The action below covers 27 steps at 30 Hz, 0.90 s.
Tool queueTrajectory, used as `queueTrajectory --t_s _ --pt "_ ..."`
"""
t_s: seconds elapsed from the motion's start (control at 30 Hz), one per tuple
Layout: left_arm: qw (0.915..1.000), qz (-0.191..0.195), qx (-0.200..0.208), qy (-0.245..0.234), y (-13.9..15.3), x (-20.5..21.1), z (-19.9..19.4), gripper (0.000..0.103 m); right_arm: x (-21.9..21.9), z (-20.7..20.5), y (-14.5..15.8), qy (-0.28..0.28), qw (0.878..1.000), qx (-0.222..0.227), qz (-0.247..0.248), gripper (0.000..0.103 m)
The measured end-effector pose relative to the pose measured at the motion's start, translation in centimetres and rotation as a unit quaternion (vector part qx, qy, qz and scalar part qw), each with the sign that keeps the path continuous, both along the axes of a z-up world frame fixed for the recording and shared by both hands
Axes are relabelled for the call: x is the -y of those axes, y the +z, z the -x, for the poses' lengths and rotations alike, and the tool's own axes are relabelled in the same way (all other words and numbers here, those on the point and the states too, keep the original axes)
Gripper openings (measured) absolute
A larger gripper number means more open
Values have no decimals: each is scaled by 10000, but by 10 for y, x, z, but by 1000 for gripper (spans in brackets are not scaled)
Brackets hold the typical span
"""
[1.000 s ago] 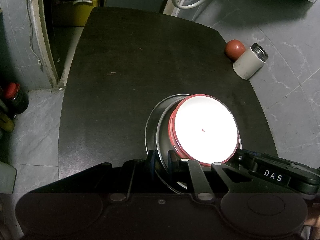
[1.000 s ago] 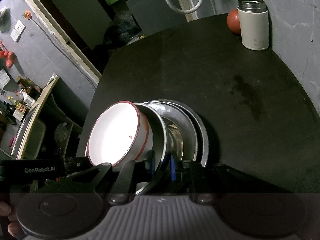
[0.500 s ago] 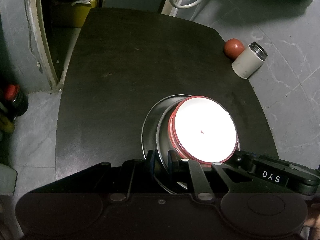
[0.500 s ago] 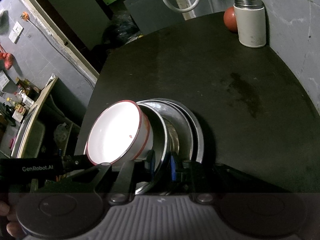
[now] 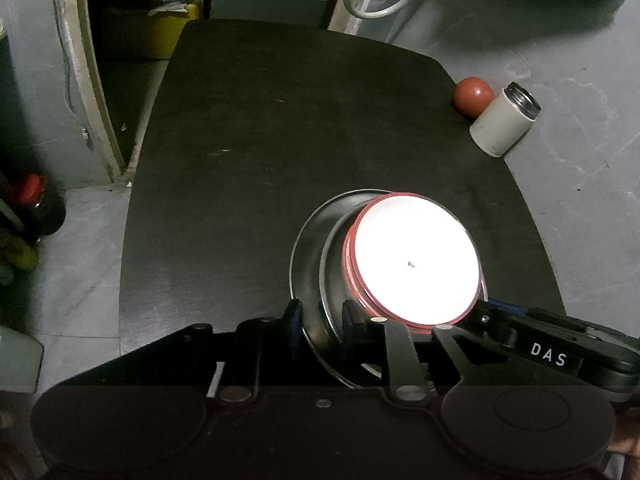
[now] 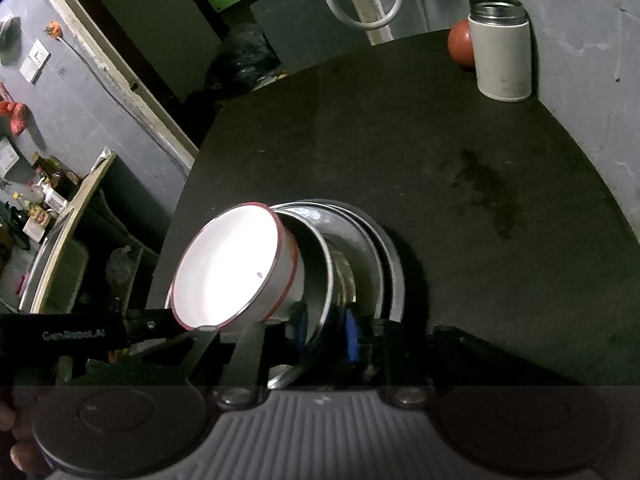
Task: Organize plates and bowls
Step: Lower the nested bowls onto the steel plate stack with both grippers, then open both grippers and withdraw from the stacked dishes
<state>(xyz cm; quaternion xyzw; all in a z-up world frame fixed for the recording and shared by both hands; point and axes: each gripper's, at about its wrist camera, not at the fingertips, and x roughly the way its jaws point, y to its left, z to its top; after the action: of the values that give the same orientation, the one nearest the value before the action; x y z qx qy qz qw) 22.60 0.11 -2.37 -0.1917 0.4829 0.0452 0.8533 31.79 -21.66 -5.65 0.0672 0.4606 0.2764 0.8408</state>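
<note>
A white bowl with a red rim point(image 5: 416, 260) sits on top of nested steel plates and bowls point(image 5: 312, 256). The whole stack leans over the dark table point(image 5: 280, 140). My left gripper point(image 5: 322, 320) is shut on the steel rim at the stack's near edge. In the right wrist view the white bowl point(image 6: 232, 272) faces left, with the steel plates and bowls point(image 6: 360, 248) behind it. My right gripper point(image 6: 326, 328) is shut on a steel rim from the opposite side. I cannot tell whether the stack's underside touches the table.
A white steel-topped flask point(image 5: 502, 124) point(image 6: 502, 60) and a red ball point(image 5: 472, 96) point(image 6: 460, 48) stand at the table's far right corner by the wall. A dark stain point(image 6: 488, 192) marks the tabletop. Floor and shelves lie beyond the left edge.
Both grippers keep their hold on the stack. The views shift only slightly, and the stack stays in about the same place.
</note>
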Motion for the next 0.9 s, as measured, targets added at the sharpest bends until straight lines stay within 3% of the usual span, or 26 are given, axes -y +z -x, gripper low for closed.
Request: queueTrajectory --t_s 0.47,0.7,0.77,0.87,0.9 --pt "9994 -247 -16 224 3 3 4 34 10 0 2 58 9999 62 -99 31" --pt "9979 -464 114 430 9 6 10 44 14 -1 4 177 9997 142 -109 32" --pt "9974 -501 161 491 11 8 11 46 15 -1 5 176 9996 193 -98 36" --pt "9966 -583 194 549 13 11 11 48 19 -2 7 80 9995 291 -41 57" --pt "9964 -615 204 552 14 12 11 48 22 -3 7 72 9996 274 -83 57"
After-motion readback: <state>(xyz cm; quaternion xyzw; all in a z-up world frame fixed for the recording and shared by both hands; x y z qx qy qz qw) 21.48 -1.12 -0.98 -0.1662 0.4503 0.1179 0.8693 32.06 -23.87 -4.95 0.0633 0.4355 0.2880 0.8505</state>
